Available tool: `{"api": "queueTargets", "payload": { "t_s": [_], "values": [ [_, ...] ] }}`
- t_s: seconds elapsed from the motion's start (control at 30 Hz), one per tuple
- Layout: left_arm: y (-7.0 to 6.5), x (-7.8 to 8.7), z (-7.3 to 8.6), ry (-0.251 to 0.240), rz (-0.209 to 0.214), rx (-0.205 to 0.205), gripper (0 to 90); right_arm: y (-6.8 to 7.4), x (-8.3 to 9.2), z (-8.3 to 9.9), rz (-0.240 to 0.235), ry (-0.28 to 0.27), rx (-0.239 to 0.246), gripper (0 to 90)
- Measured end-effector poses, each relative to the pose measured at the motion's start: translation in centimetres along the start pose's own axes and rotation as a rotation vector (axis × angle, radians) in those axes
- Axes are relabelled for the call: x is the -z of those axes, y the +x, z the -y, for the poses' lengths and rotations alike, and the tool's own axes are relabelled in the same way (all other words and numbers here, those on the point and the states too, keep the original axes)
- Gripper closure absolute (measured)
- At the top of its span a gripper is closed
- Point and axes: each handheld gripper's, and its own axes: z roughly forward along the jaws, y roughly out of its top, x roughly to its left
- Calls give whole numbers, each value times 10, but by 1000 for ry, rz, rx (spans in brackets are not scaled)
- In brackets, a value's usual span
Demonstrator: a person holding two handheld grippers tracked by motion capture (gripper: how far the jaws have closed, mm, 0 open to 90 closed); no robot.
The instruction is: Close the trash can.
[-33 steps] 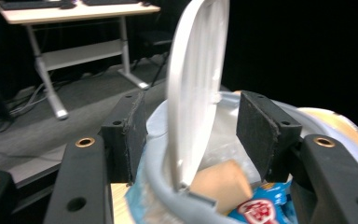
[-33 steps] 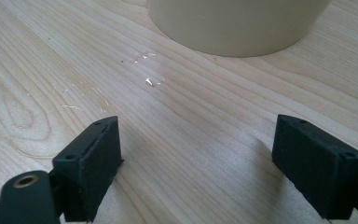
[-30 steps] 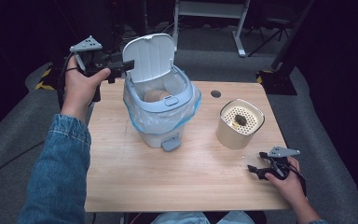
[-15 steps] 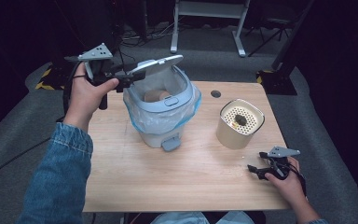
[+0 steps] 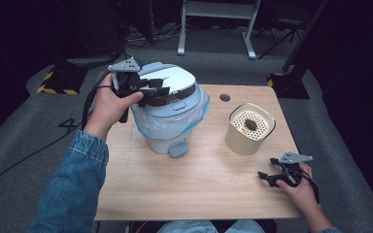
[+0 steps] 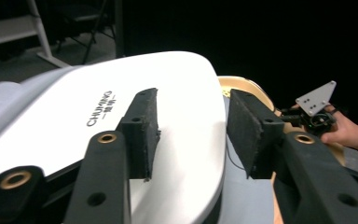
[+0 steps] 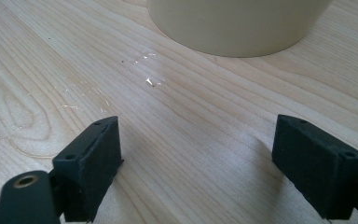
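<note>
In the upper left of the high view, our left tool [image 5: 159, 91] lies over the white lid [image 5: 175, 81] of the small bin [image 5: 167, 124], which stands left of centre on the table [image 5: 199, 189]. Its jaws have just been closing; they are parted, gripping nothing, with the lid's edge showing between them in the left gripper view. At lower right, our right tool [image 5: 267, 177] rests on the table with jaws wide apart and empty, just below the beige canister [image 5: 249, 128].
</note>
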Motion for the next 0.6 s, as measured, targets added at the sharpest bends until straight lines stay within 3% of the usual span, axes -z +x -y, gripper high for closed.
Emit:
{"api": "queueTargets", "payload": {
  "t_s": [0.23,0.43,0.6],
  "values": [
    [4,-11,4,77,-51,-9,726,0,0,0,0,0,0,158],
    [3,-19,5,66,-34,-2,883,0,0,0,0,0,0,158],
    [-1,-24,3,74,-48,-36,900,0,0,0,0,0,0,158]
  ]
}}
